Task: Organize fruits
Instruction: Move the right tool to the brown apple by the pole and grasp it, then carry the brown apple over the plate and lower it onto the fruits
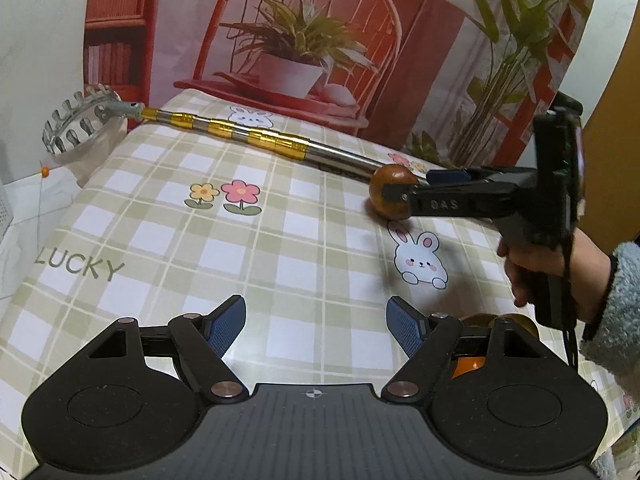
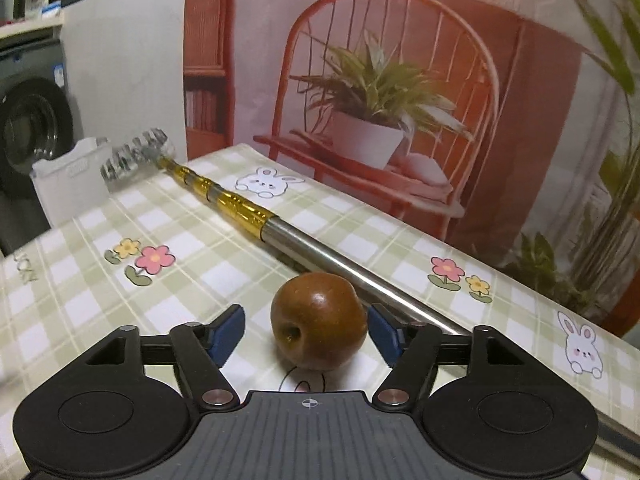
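A brown, apple-shaped fruit [image 2: 320, 320] rests on the checked tablecloth [image 2: 200, 280], its stem hollow turned toward the right wrist camera. My right gripper [image 2: 306, 332] is open around it: the left pad stands clear of the fruit and the right pad is close beside it. From the left wrist view the same fruit [image 1: 390, 196] shows at the tip of the right gripper [image 1: 396, 194], which a hand [image 1: 536, 268] holds. My left gripper [image 1: 316, 320] is open over bare cloth. An orange fruit [image 1: 468, 362] is mostly hidden behind its right finger.
A telescopic fruit-picker pole [image 1: 260, 140] lies diagonally across the table just behind the brown fruit, its toothed head [image 1: 80, 120] over the far left edge. A printed backdrop [image 2: 400, 80] stands along the back. A white box [image 2: 68, 188] and a washing machine [image 2: 32, 120] are at left.
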The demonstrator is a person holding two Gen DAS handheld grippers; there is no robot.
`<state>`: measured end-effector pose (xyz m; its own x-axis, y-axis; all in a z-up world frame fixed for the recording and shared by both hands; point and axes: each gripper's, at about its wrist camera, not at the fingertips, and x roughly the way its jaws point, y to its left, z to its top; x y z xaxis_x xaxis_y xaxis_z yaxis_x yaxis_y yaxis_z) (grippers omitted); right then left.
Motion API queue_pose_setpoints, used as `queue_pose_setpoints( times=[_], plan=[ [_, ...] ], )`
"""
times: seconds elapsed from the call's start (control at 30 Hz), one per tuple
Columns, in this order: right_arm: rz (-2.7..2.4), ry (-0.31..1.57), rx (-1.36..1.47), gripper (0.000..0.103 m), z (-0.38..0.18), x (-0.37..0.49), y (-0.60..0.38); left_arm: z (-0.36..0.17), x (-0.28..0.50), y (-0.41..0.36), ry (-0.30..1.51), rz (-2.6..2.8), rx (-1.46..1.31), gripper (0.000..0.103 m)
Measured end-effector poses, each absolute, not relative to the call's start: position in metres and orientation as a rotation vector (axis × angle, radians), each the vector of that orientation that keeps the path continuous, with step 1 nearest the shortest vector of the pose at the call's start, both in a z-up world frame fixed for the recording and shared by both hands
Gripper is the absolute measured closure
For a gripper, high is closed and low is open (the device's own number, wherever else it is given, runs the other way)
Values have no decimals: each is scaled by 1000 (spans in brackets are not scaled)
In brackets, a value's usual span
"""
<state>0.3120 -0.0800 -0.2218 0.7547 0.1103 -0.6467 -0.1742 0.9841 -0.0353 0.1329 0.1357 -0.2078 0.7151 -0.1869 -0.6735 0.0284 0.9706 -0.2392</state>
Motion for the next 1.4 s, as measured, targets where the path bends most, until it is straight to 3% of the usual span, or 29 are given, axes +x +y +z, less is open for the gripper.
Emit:
queue_pose_setpoints(
  times=[0.23, 0.43, 0.67, 1.4],
  plan=[
    [133, 726, -117, 33, -233, 331, -83, -212, 133, 135, 777, -126, -221, 23],
    [145, 762, -136, 42, -241, 341, -79, -211, 133, 133, 776, -131, -227, 23],
    [157, 778, -91, 43, -239, 332, -85, -208, 129, 133, 763, -131, -223, 23],
    [203, 600, 163, 43, -167, 145, -132, -180, 105, 97, 706, -215, -173, 23]
  ],
)
